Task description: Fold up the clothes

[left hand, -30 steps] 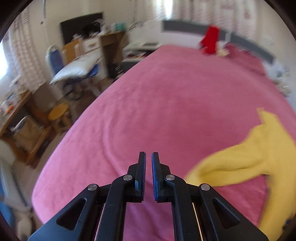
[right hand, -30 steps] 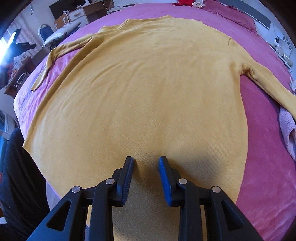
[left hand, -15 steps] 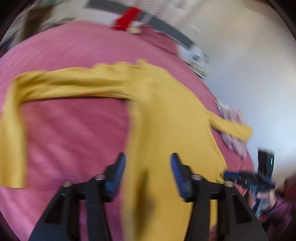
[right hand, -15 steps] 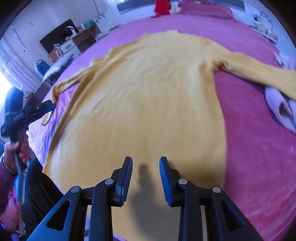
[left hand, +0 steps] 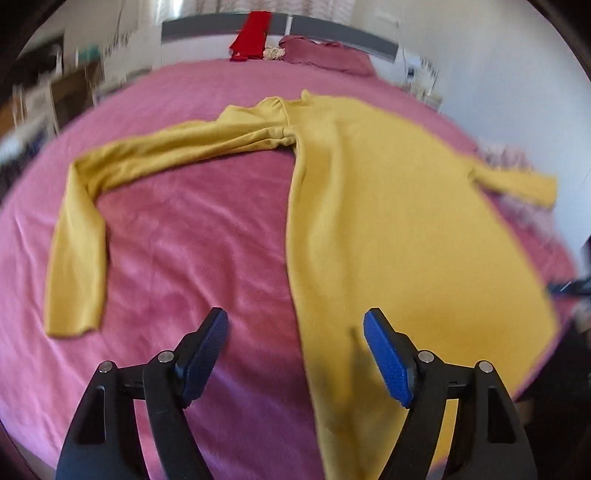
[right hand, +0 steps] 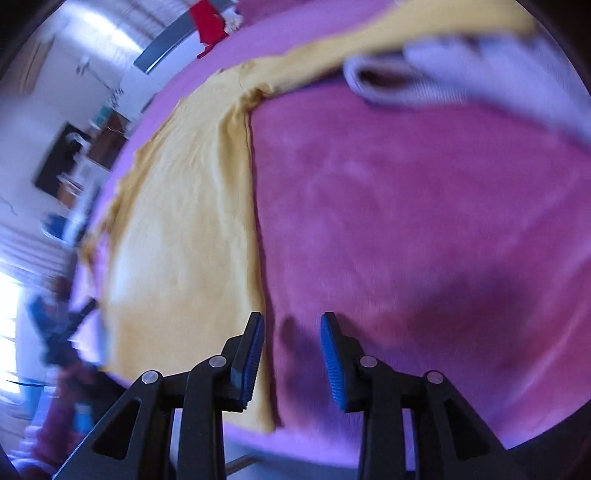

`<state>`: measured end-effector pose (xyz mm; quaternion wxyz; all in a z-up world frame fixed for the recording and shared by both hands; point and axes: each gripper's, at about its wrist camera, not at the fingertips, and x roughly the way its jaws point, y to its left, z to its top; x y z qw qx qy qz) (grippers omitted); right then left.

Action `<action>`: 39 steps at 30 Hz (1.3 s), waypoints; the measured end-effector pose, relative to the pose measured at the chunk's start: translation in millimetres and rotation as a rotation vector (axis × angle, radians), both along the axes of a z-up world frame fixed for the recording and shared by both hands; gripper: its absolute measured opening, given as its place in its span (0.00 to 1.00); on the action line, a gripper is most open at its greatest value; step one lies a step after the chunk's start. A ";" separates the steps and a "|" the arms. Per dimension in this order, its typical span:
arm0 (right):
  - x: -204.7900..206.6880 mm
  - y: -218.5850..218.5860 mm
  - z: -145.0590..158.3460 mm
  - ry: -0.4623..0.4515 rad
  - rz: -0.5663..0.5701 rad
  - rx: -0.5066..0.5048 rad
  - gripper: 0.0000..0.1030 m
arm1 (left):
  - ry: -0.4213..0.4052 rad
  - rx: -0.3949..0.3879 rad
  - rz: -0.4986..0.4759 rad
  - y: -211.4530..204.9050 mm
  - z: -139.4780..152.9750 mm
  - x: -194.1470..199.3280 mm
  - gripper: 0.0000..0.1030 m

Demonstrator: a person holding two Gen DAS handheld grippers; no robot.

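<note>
A yellow long-sleeved sweater [left hand: 388, 206] lies flat on the pink bed cover [left hand: 192, 266], one sleeve [left hand: 110, 184] stretched out to the left and bent down. My left gripper [left hand: 295, 325] hovers over the sweater's left side edge near the hem, its jaws opening wide, nothing pressed between the pads. In the right wrist view the sweater [right hand: 184, 229] fills the left half. My right gripper [right hand: 291, 325] hangs over its right side edge near the hem, jaws slightly apart and opening, empty.
A pale lilac garment [right hand: 461, 74] lies on the bed by the sweater's right sleeve. A red item [left hand: 251, 35] and a maroon pillow [left hand: 325, 55] sit at the headboard. A desk and chair [right hand: 74, 162] stand beside the bed. The bed's near edge [right hand: 332, 454] is close below my right gripper.
My left gripper swung right from bare bed cover to the sweater's left edge and opened from shut. My right gripper slid from the sweater's middle hem to its right edge and rolled.
</note>
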<state>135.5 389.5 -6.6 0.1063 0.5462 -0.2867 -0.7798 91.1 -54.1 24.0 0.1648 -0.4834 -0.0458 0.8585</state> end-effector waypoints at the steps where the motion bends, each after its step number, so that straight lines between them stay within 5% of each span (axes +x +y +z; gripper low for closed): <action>1: -0.2 7.5 -5.6 -0.029 0.009 -0.079 0.32 | -0.054 0.025 -0.013 -2.0 -3.7 -3.1 0.78; 4: -5.1 14.6 -26.7 -0.098 0.048 -0.302 0.32 | -0.152 0.042 -0.062 -4.5 -13.5 -9.2 0.78; 7: -9.7 8.2 -38.8 -0.118 0.085 -0.377 0.32 | -0.169 0.005 -0.118 4.7 -12.8 -4.0 0.85; 11: -25.7 -9.2 -41.7 -0.115 0.073 -0.333 0.31 | -0.150 -0.144 -0.181 36.8 -17.5 4.7 0.98; 13: -32.1 -27.2 -33.9 -0.093 0.112 -0.211 0.12 | -0.143 -0.202 -0.192 48.0 -17.9 8.3 0.98; 15: -32.0 -37.0 -26.0 -0.088 0.146 -0.143 0.04 | -0.151 -0.220 -0.191 53.1 -15.4 10.0 0.95; 18: -31.0 -44.5 -14.3 -0.084 0.163 -0.162 0.04 | -0.179 -0.186 -0.186 42.6 -2.3 12.5 0.55; 20: -30.5 -46.5 -5.8 -0.065 0.179 -0.159 0.04 | -0.222 -0.111 -0.179 30.4 4.6 13.0 0.14; 21: -30.1 -46.3 -1.8 -0.059 0.184 -0.158 0.04 | -0.266 -0.031 -0.173 22.0 6.1 13.5 0.09; 24: -25.1 -40.8 9.8 -0.040 0.189 -0.157 0.03 | -0.303 0.026 -0.194 18.2 6.9 19.2 0.05; 28: -25.4 -40.6 20.6 -0.024 0.195 -0.181 0.03 | -0.328 0.113 -0.182 17.1 8.8 13.0 0.05; 30: -27.8 -42.4 17.8 -0.006 0.202 -0.175 0.07 | -0.309 0.076 -0.163 19.5 12.1 3.1 0.08; 32: -35.3 -45.2 10.4 0.013 0.209 -0.159 0.13 | -0.309 0.067 -0.145 22.4 5.8 -1.7 0.22; 33: -39.1 -45.3 4.9 0.000 0.204 -0.167 0.25 | -0.331 0.107 -0.141 21.7 3.5 -4.7 0.28; 35: -45.9 -44.5 -10.2 -0.046 0.167 -0.196 0.26 | -0.339 0.156 -0.161 25.7 6.1 -6.1 0.56; 39: -50.7 -42.4 -26.1 -0.084 0.153 -0.267 0.31 | -0.313 0.105 -0.213 43.8 17.7 -4.6 0.68</action>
